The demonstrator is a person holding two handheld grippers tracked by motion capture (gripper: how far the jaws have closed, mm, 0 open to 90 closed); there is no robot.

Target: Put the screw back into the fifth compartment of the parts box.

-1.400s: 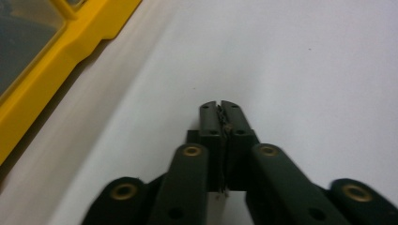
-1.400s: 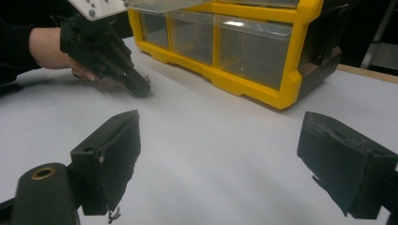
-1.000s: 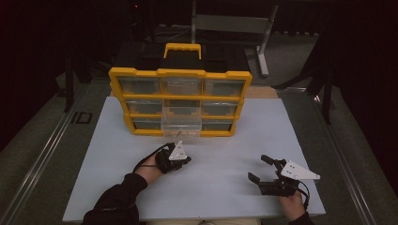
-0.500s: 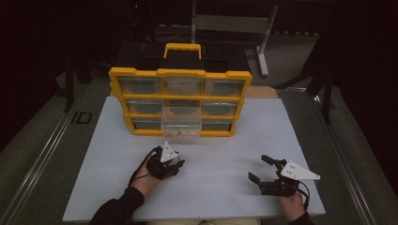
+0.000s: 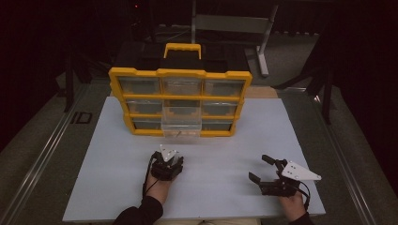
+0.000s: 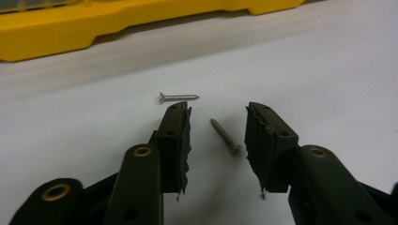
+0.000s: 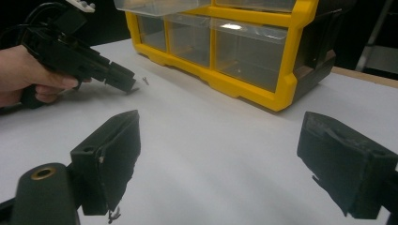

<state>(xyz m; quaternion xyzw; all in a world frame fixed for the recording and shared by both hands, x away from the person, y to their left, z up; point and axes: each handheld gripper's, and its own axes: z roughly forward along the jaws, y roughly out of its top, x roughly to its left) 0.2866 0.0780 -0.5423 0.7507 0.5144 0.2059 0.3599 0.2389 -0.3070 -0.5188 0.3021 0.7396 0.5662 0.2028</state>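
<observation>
Left claw (image 6: 217, 124) of mine partly open, jaws just closing in, screw (image 6: 224, 135) between them ungripped on the white counter (image 6: 328, 70), right claw (image 7: 225, 159) gaping, empty.

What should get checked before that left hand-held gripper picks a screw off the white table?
1. Screw lined up: ok. The near screw lies between the jaws of the left hand-held gripper.
2. Jaws not pressing on it: ok, gaps on both sides; they have just been closing a little.
3. Second screw out of the way: cannot tell, it lies right at the tip of one jaw.
4. Pulled-out drawer of the yellow organizer ready: ok.
5. Right hand-held gripper kept apart: ok, open, off to the side.
</observation>
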